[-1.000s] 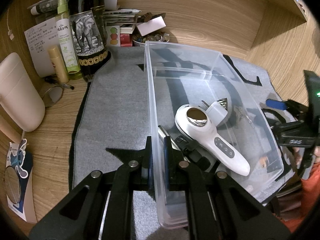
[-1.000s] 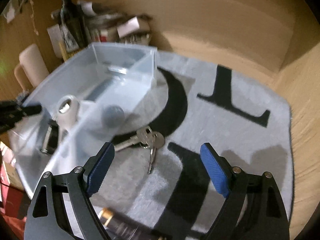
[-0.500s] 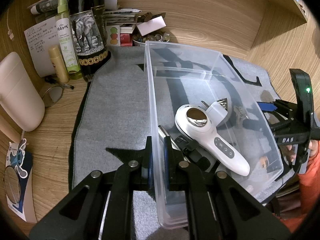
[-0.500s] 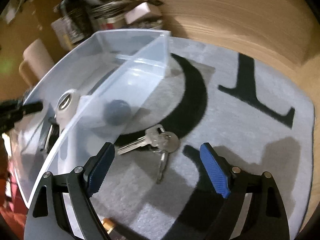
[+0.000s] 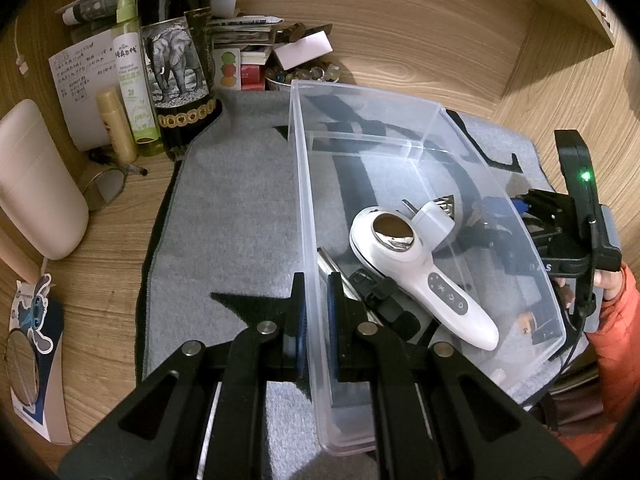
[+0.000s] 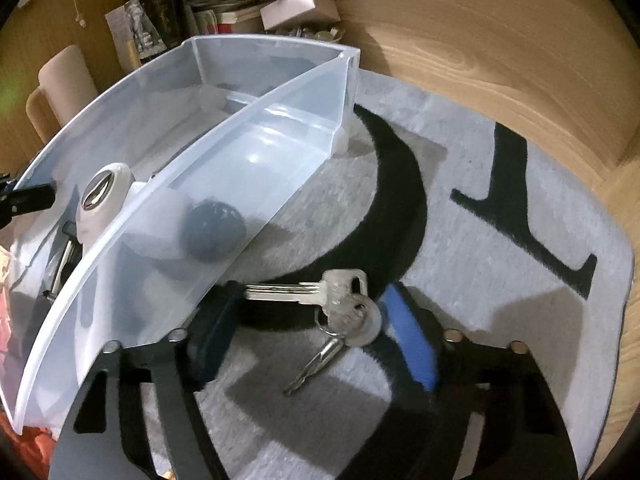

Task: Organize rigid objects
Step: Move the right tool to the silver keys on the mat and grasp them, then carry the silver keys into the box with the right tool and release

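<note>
1. The clear plastic bin (image 5: pixel 400 152) stands on the grey mat (image 5: pixel 240 200) and serves as the landmark for everything else.
2. The left gripper (image 5: pixel 316 312) is clenched on the bin's near long wall, one finger outside and one inside.
3. Inside the bin, toward the end nearer the left gripper, lies a white handheld device (image 5: pixel 420 272) with a shiny metal head; a small white plug adapter (image 5: pixel 434 216) rests against its head, and dark items sit beneath it.
4. A dark ball (image 6: pixel 212 230) shows through the bin's far long wall, blurred, so it probably sits inside.
5. The bunch of keys (image 6: pixel 340 304) lies on the mat just outside that far wall.
6. The right gripper (image 6: pixel 312 332) is over the keys, its jaws closing with the keys between them, the blue pads not yet pressing.
7. Beyond the bin's far short end stands a dark bottle with an elephant label (image 5: pixel 176 60) among desk clutter.
</note>
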